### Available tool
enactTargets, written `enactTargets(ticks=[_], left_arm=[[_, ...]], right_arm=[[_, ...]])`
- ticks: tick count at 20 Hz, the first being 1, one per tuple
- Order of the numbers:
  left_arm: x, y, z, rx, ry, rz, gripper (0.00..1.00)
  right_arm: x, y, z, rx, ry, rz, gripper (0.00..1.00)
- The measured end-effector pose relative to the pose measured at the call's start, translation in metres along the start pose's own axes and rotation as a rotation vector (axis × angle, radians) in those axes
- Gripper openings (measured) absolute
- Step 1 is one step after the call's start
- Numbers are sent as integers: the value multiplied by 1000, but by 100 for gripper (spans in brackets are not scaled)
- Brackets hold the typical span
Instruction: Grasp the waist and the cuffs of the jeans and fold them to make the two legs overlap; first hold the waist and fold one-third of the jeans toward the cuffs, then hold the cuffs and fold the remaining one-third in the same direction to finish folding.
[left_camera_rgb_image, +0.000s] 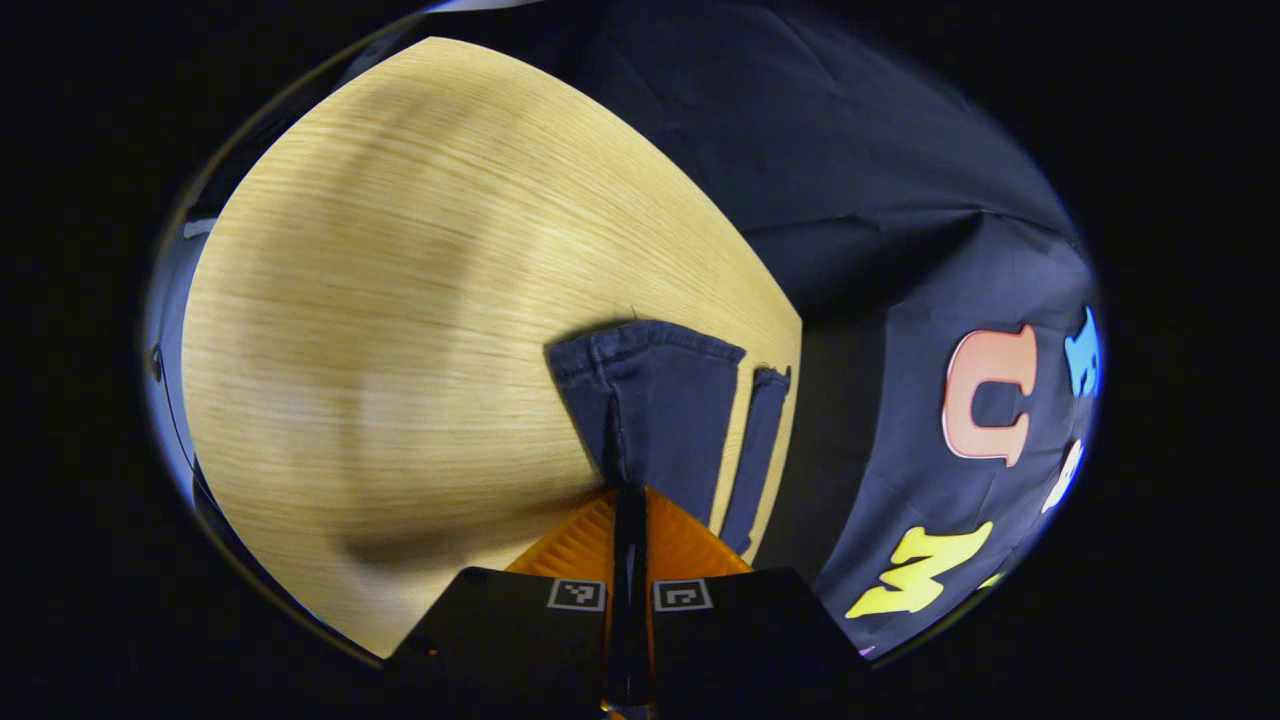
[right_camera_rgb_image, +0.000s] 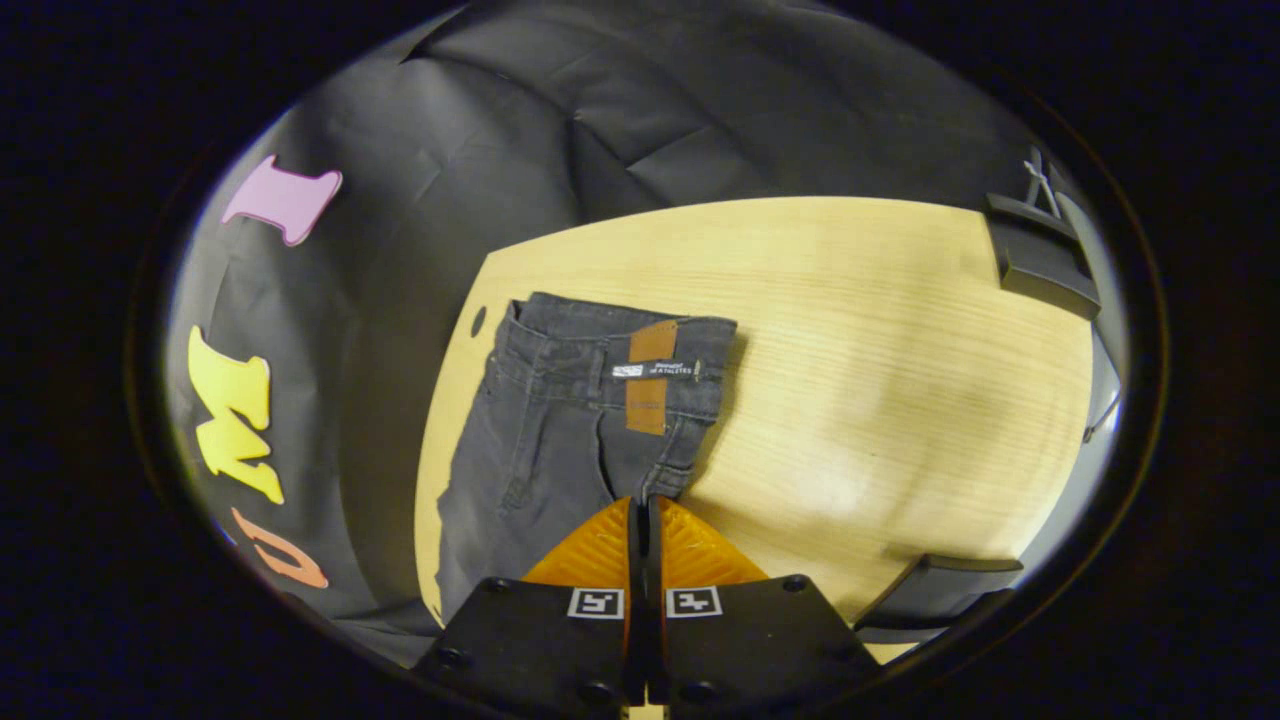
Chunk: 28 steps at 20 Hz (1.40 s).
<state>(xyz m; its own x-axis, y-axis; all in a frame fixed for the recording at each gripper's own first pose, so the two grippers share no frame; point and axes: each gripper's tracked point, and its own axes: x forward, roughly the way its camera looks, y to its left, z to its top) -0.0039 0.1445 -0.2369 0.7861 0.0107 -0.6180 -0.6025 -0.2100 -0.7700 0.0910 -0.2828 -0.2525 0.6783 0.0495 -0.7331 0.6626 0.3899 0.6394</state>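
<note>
Fingers (right_camera_rgb_image: 640, 515) pinched on jeans (right_camera_rgb_image: 560, 420), waist farthest

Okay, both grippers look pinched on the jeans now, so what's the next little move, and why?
Probably lift both ends slightly and carry one leg over the other. The left gripper looks shut on the jeans at the cuffs, the right gripper near the waist. The cuffs lie side by side on the table, so the legs do not overlap yet.

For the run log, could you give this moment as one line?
left gripper: shut on cuff | right gripper: shut on waist | jeans on table
</note>
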Motion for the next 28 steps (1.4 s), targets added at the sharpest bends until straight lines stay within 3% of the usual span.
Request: enactTargets(ticks=[5, 9, 14, 16, 28], left_arm=[[-8, -98, -9, -13, 19, -162, 4], [20, -163, -15, -2, 36, -214, 4], [83, -210, -26, 46, 27, -205, 3], [114, -229, -32, 108, 12, -192, 4], [250, -221, -32, 286, -57, -40, 4]], right_arm=[[-33, 104, 32, -25, -33, 198, 1], [-13, 169, 48, -61, -24, 273, 1], [42, 219, 65, -58, -33, 302, 1], [70, 235, 70, -62, -43, 297, 1], [203, 266, 73, -167, -73, 229, 1]])
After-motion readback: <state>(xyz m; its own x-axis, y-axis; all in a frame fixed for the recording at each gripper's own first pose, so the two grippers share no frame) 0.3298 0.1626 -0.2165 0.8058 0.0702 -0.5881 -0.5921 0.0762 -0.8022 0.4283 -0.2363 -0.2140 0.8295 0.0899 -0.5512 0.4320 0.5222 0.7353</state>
